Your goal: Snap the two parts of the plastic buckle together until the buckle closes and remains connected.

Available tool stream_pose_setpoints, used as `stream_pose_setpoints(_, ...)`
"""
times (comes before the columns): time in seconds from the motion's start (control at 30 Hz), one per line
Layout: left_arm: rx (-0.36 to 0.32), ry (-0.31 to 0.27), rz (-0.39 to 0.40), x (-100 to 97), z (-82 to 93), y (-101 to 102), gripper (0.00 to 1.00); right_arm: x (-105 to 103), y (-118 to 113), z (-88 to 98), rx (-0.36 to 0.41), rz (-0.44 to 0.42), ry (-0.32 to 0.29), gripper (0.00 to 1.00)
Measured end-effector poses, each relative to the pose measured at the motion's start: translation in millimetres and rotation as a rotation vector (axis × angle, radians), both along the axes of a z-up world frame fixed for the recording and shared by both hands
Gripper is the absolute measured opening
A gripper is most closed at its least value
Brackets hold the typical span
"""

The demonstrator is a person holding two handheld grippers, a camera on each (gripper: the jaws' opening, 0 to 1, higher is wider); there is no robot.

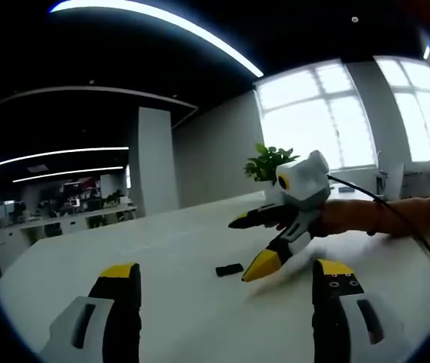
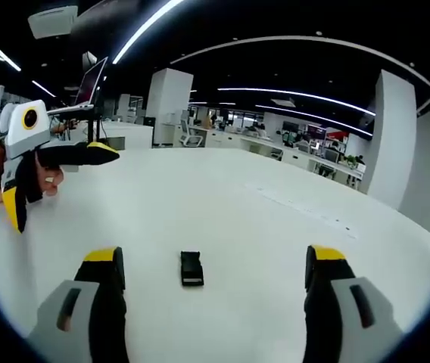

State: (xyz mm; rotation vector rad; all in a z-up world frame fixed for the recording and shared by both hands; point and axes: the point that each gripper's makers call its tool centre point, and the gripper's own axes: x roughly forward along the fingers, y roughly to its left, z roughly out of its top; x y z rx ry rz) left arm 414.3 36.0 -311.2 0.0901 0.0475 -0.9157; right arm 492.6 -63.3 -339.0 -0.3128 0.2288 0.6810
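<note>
1. My right gripper (image 2: 211,276) has its jaws spread wide and empty, with the black buckle piece (image 2: 191,268) lying on the white table (image 2: 291,227) between them.
2. My left gripper (image 1: 226,291) is also wide open and empty, well back from that piece.
3. A potted plant (image 1: 268,162) stands near the windows.

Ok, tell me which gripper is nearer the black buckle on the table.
Right. The right gripper is open with the black buckle lying between its jaws just ahead. The left gripper hovers open farther off, above the table.
</note>
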Motion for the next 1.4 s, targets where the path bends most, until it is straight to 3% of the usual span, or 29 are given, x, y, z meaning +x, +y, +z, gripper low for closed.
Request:
stream_pose_setpoints(0.4,-0.003,-0.002,0.006,1.7,3.3,2.8,0.95,-14.2,-3.8,9.4,0.040,0.017,0.003,1.00)
stream_pose_setpoints(0.67,-0.007,0.005,0.016,3.7,3.3,4.1,0.99,-20.5,-5.7,10.7,0.077,0.020,0.053,0.98)
stream_pose_setpoints(1.13,-0.009,-0.001,0.087,14.3,5.2,14.9,0.99,-47.9,-14.9,27.3,0.078,0.026,-0.010,0.96)
stream_pose_setpoints(1.4,0.002,0.002,0.109,18.0,3.2,19.6,0.98,-65.6,-26.9,20.7,0.066,0.006,-0.002,0.96)
